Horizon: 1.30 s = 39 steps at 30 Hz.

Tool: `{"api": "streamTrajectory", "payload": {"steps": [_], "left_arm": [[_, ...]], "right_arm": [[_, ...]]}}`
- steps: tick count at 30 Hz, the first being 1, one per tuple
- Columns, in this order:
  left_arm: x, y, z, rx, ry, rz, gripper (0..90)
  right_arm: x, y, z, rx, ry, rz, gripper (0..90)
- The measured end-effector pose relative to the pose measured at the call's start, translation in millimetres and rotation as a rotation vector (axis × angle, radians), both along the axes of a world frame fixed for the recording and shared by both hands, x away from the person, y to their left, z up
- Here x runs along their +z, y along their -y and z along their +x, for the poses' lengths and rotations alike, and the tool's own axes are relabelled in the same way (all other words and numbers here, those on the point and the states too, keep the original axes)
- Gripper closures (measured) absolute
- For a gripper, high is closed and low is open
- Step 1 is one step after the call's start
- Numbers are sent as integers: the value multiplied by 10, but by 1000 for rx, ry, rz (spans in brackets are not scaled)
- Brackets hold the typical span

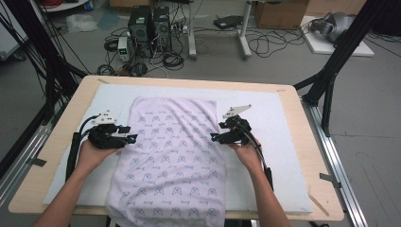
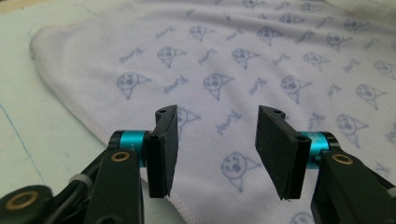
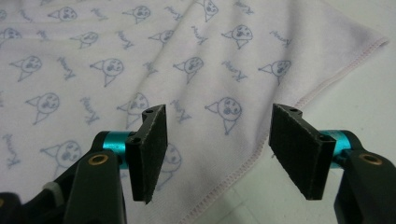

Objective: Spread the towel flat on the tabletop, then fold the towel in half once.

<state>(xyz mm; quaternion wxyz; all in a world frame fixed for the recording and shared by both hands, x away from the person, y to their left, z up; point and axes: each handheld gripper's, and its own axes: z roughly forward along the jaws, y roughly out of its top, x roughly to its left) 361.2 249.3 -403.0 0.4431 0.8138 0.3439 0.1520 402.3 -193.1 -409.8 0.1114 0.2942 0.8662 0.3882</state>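
A cloth (image 1: 172, 156), white with a small blue print, is laid flat down the middle of the counter (image 1: 61, 137), over a pale mat (image 1: 279, 142). Its near end is draped over the counter's edge at 6 o'clock, while its far end lies toward 12 o'clock.

The left claw (image 1: 132, 134) is held at the cloth's 9 o'clock edge, pointed toward 3 o'clock. In the left gripper view its jaws are seen wide apart, with nothing between them; the cloth's stitched hem (image 2: 70, 105) is seen running beneath and just ahead of the left claw (image 2: 217, 149). Whether the jaws are touching the fabric cannot be told.

The right claw (image 1: 215, 137) is held at the cloth's 3 o'clock edge, pointed toward 9 o'clock, opposite the other. In the right gripper view its jaws are likewise spread apart and empty, and the hem (image 3: 299, 100) is seen passing between them on the mat below the right claw (image 3: 217, 149). Contact with the cloth cannot be judged here either.

Each claw is carried in one hand, with the forearms entering from 6 o'clock. The two claws are kept well apart, with the cloth's full width between them.
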Motion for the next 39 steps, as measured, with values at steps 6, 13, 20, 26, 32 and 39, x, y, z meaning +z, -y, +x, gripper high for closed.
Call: {"api": "streamTrajectory", "payload": {"steps": [6, 13, 20, 26, 32, 39], "left_arm": [[38, 18, 13, -6, -5, 6, 482], [41, 2, 58, 6, 1, -8, 480], [76, -9, 138, 13, 0, -12, 481], [196, -23, 302, 37, 10, -4, 489], [273, -82, 577, 93, 21, 18, 514], [-45, -130, 778, 166, -25, 47, 563]], "right_arm": [[32, 0, -30, -3, 2, 2, 351], [44, -28, -43, 11, 24, -4, 355], [133, -36, 23, 7, 27, -15, 360], [323, -9, 213, -8, 38, -21, 376], [423, 65, 469, -48, 49, -33, 385], [150, -46, 661, -48, 13, -76, 413]]}}
